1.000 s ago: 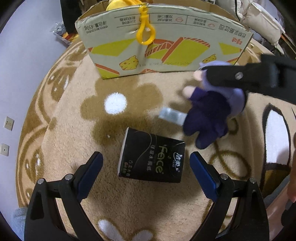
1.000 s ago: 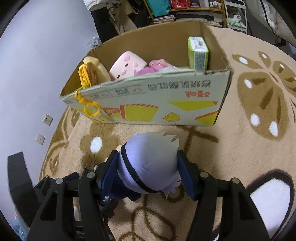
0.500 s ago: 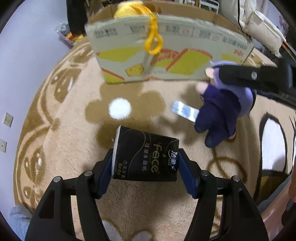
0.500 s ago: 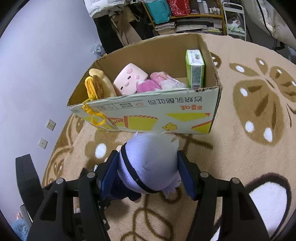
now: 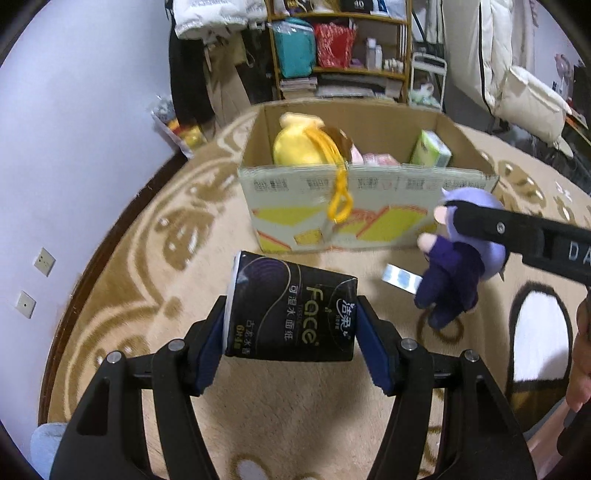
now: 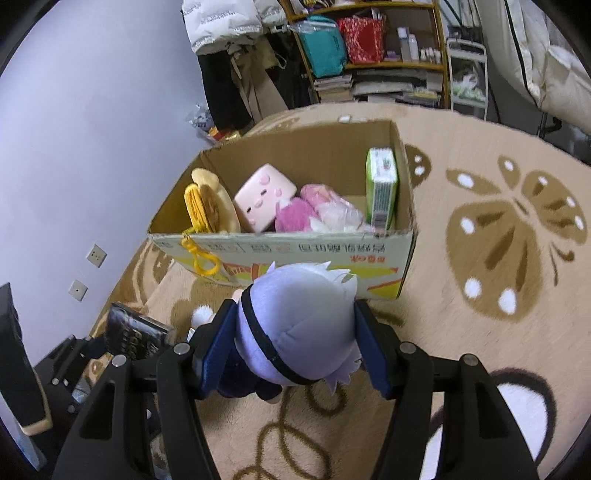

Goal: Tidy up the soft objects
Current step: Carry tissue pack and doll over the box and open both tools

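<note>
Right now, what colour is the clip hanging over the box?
Yellow clip, clearest in the right wrist view.

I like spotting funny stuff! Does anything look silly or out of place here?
Yes. A yellow clip dangles over the front of the cardboard box instead of staying inside with its yellow toy. A small shiny packet also lies alone on the rug.

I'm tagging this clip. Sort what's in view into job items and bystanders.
Job items:
- black tissue pack, in the left tool
- purple plush doll, in the right tool
- cardboard box

Bystanders:
- shelf unit
- white jacket
- rug
</note>
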Demonstrator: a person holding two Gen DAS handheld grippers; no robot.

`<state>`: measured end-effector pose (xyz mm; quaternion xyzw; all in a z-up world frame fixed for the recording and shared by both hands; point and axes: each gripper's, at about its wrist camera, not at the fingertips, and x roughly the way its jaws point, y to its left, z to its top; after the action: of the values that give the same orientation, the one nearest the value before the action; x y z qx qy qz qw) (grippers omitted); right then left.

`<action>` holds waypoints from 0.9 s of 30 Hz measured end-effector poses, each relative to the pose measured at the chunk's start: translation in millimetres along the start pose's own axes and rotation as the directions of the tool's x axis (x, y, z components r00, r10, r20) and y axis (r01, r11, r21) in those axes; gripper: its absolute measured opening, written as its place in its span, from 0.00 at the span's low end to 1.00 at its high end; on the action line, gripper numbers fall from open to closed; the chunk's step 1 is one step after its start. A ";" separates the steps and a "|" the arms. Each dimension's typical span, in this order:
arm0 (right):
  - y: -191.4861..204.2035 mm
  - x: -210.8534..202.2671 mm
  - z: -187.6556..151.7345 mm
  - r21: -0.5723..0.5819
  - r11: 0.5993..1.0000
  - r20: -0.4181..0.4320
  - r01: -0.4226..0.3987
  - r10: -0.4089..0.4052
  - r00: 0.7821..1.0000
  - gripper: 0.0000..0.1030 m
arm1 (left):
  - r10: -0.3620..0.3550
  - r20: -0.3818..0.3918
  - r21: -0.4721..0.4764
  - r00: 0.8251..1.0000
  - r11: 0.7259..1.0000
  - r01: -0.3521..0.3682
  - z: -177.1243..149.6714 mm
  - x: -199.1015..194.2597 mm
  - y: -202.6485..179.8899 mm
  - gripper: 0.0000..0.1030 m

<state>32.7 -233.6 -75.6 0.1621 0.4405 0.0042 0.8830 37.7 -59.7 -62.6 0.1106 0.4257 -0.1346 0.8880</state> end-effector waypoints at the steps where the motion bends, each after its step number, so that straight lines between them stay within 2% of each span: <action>1: 1.1 -3.4 1.3 -0.008 1.000 0.012 0.006 -0.006 1.000 0.65 | 0.002 0.010 -0.004 1.000 1.000 -0.002 1.9 -1.0 0.5 0.62; 8: 8.1 -26.2 11.8 -0.064 0.997 0.099 0.044 -0.038 0.994 0.65 | 0.051 0.117 -0.010 0.992 0.999 -0.051 25.6 -13.8 5.8 0.62; 13: 6.3 -39.0 22.2 -0.055 0.998 0.137 0.035 -0.027 0.990 0.65 | 0.076 0.176 -0.025 0.982 0.997 -0.073 43.8 -21.7 10.7 0.63; 19: 5.6 -43.7 35.3 -0.071 0.995 0.169 0.064 -0.051 0.984 0.65 | 0.096 0.242 -0.035 0.966 0.995 -0.091 66.5 -32.8 16.6 0.63; 27: 8.1 -39.5 59.3 -0.110 0.988 0.203 0.108 -0.084 0.976 0.65 | 0.114 0.307 -0.008 0.945 0.993 -0.117 100.7 -29.1 13.9 0.63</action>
<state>55.8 -248.6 -9.4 0.0865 0.3567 -0.0279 0.9298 97.9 -73.7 23.1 0.1175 0.2745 -0.1002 0.9491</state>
